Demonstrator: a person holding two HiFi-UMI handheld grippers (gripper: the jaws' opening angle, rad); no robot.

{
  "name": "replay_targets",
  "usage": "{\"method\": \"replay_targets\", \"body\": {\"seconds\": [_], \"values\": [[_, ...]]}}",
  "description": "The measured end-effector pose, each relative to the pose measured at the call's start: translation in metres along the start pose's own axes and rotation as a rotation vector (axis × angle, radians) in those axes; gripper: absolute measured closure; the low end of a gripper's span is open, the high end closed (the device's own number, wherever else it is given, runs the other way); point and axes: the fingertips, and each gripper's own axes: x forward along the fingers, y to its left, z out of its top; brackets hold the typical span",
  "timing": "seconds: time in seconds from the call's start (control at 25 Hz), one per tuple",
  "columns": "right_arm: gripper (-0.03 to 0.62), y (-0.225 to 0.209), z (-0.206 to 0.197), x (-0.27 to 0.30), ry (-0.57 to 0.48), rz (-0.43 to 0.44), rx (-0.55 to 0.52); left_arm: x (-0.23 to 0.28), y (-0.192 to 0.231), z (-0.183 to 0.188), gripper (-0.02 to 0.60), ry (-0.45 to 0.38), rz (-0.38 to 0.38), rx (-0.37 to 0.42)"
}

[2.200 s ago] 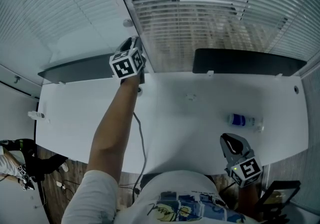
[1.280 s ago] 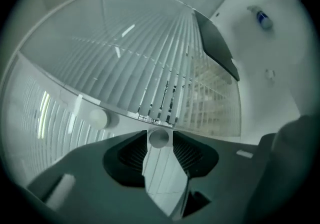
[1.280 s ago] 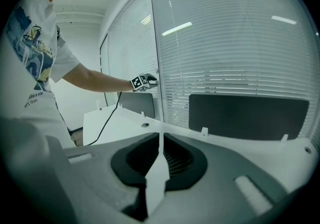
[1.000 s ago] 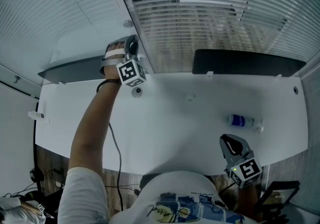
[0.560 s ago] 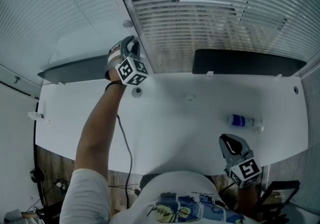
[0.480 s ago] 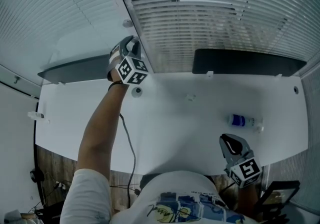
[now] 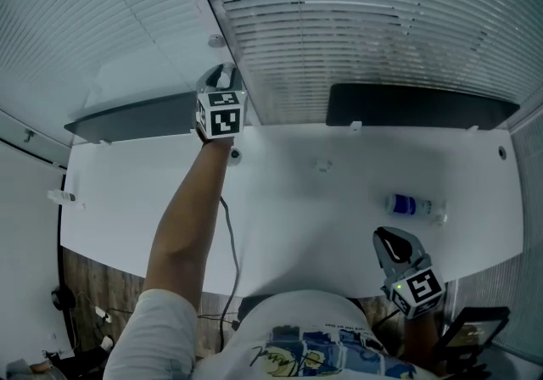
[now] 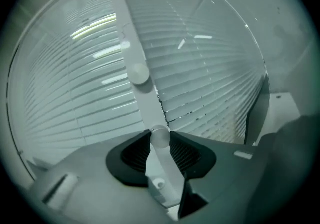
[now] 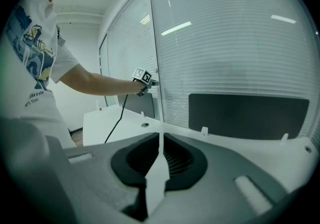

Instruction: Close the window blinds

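Note:
White slatted blinds hang behind the white desk, on both sides of a white window post. My left gripper is stretched out to that post at the blinds' lower left. In the left gripper view it is shut on the translucent round end of the blind's tilt wand, with both ribbed pads against it. My right gripper hangs low by the desk's front right edge, shut on nothing.
A water bottle lies on the desk's right side. Two dark panels stand along the desk's far edge. A cable grommet sits just under my left gripper. A round knob sticks out of the post higher up.
My left gripper has twisted on the wand, its marker cube turning to face up. The slats of the middle blind have tilted further shut, hiding the outside. The right gripper stayed put.

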Motion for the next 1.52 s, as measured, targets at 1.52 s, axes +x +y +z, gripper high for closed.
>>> {"method": "replay_targets", "body": {"seconds": [1.52], "values": [[0.577,0.002,-0.001,0.001,0.012,0.003,-0.016,-0.001,-0.016,-0.004,0.403,-0.005,0.019,0.994]]}}
